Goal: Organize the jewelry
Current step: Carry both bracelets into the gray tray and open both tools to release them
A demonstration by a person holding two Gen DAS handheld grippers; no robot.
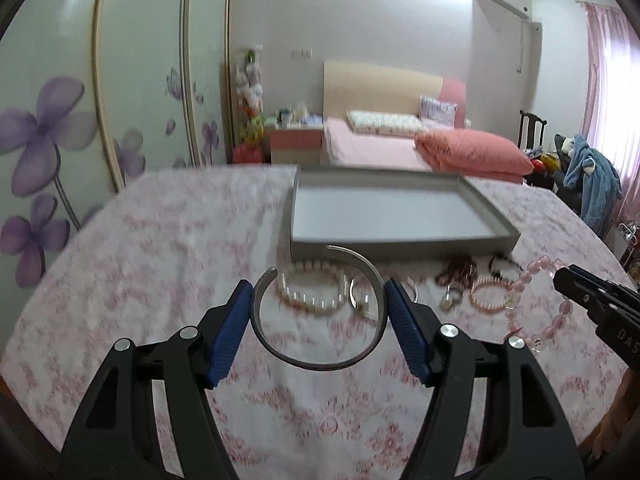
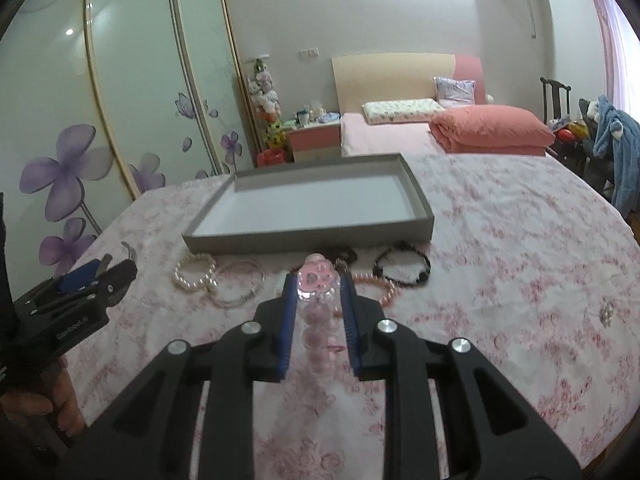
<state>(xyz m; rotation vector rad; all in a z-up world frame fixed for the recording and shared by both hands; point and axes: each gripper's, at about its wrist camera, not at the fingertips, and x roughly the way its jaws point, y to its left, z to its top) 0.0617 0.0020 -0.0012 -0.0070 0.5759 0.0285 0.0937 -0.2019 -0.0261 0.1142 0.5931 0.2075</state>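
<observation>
Left wrist view: the left gripper (image 1: 319, 304) has its 2 blue-padded fingers (image 1: 230, 340) pressed on the outer sides of an open silver metal cuff bangle (image 1: 376, 280), which hangs clear of the pink floral tablecloth (image 1: 160, 280). Past it, a white pearl bracelet (image 1: 312, 292) lies on the cloth just in front of the shallow grey rectangular tray (image 1: 400, 246), whose white floor is bare. Right of the pearls lie a thin peach bead bracelet (image 1: 490, 294) and a dark reddish bead bracelet (image 1: 456, 272). At the right edge the right gripper (image 1: 560, 278) carries a chunky pale pink glass bead bracelet (image 1: 532, 300).

Right wrist view: the right gripper (image 2: 318, 280) stands narrow, its pads clamped on the pink glass bead bracelet (image 2: 318, 280), seen edge-on between them and off the cloth. The grey tray (image 2: 312, 236) sits straight beyond. In front of its near wall lie the pearl bracelet (image 2: 196, 276), a thin silver wire bangle (image 2: 240, 284) touching it, and a black bead bracelet (image 2: 402, 268). A small pearl cluster piece (image 2: 607, 314) lies well apart on the right. The left gripper (image 2: 116, 270) shows at the left edge with the cuff bangle's (image 2: 130, 252) end showing beyond its tips.
</observation>
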